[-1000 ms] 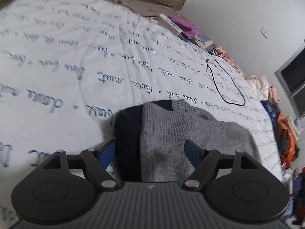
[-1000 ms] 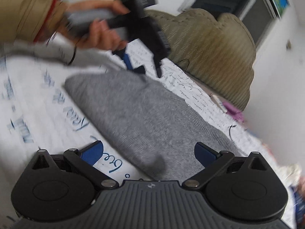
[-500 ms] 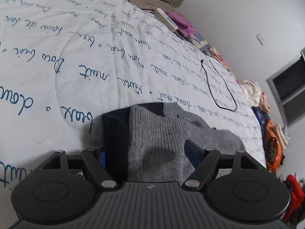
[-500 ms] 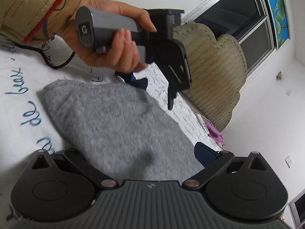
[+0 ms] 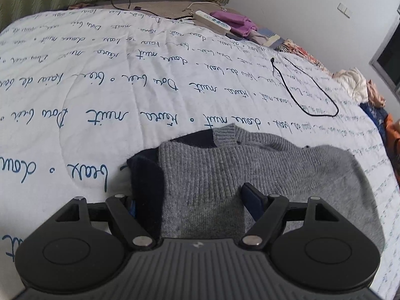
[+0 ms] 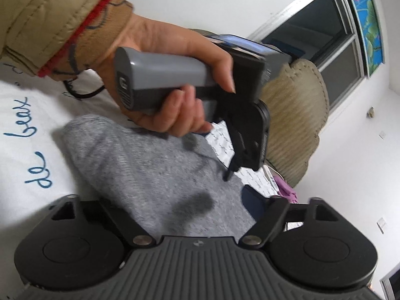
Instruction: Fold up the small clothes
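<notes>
A small grey knit sweater (image 5: 250,172) with a navy part (image 5: 145,172) at its left lies folded on the white bedspread (image 5: 100,87). My left gripper (image 5: 192,202) is open, its jaws straddling the sweater's near edge; the left pad is partly hidden behind the navy fabric. In the right wrist view the same sweater (image 6: 150,175) fills the space between the open jaws of my right gripper (image 6: 162,207), whose left pad is hidden by the cloth. The person's hand holds the left gripper (image 6: 237,160) just above the sweater's far end.
A black cable (image 5: 312,90) loops on the bedspread beyond the sweater. A power strip (image 5: 212,21), purple cloth (image 5: 237,22) and piled clothes (image 5: 355,82) lie along the far right edge. A padded headboard (image 6: 295,115) stands behind.
Both grippers have come lower and closer over the sweater, whose near edge now lies between the jaws. The left hand has moved nearer in the right wrist view.
</notes>
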`<state>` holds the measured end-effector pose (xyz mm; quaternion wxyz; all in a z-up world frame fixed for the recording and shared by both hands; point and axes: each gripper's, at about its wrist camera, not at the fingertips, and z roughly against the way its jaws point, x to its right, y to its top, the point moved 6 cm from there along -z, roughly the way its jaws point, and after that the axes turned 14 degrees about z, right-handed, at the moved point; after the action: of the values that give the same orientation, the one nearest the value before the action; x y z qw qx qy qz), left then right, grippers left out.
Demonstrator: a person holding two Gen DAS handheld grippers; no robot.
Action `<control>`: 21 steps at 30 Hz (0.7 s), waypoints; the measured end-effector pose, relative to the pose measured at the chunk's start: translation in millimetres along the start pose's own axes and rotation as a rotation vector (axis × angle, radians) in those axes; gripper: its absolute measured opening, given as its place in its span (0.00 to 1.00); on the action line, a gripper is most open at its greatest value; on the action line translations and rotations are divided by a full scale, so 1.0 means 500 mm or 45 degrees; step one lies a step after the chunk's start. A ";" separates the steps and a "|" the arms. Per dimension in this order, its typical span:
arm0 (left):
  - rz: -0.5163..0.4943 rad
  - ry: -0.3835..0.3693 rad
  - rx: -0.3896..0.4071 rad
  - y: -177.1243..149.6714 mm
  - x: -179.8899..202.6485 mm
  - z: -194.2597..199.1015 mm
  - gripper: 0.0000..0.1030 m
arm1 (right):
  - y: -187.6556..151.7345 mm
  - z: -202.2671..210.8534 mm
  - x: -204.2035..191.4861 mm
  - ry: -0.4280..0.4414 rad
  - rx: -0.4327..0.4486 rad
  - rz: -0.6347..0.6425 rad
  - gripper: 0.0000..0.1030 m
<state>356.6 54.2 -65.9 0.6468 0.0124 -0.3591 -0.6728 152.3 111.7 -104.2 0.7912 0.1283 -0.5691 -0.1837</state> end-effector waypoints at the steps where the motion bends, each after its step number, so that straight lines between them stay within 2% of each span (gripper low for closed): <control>1: -0.003 0.005 0.002 -0.001 0.001 -0.001 0.75 | 0.002 0.000 -0.004 0.011 0.006 0.007 0.69; 6: 0.002 0.015 0.009 0.000 0.000 -0.001 0.73 | 0.014 0.005 -0.021 0.073 0.029 0.041 0.50; 8: 0.004 0.033 0.014 0.000 -0.003 -0.001 0.63 | 0.017 0.010 -0.029 0.093 0.042 0.064 0.43; 9: 0.010 0.037 0.011 0.001 -0.005 0.000 0.52 | 0.019 0.013 -0.033 0.104 0.048 0.074 0.37; 10: 0.020 0.034 0.002 0.002 -0.007 0.001 0.37 | 0.016 0.016 -0.034 0.115 0.054 0.081 0.30; 12: 0.059 0.020 -0.016 0.004 -0.012 0.003 0.25 | 0.016 0.017 -0.044 0.139 0.067 0.093 0.22; 13: 0.074 0.019 -0.017 0.005 -0.013 0.005 0.21 | 0.016 0.018 -0.049 0.142 0.071 0.102 0.11; 17: 0.063 0.058 0.006 0.003 -0.003 0.013 0.18 | 0.013 0.030 -0.060 0.144 0.114 0.113 0.07; 21: 0.062 0.100 0.024 0.007 0.012 0.026 0.17 | 0.007 0.050 -0.038 0.175 0.162 0.024 0.06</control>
<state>352.2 55.5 -51.9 0.6764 0.0358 -0.3400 -0.6524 123.6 123.0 -111.0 0.8204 0.1852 -0.5251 -0.1304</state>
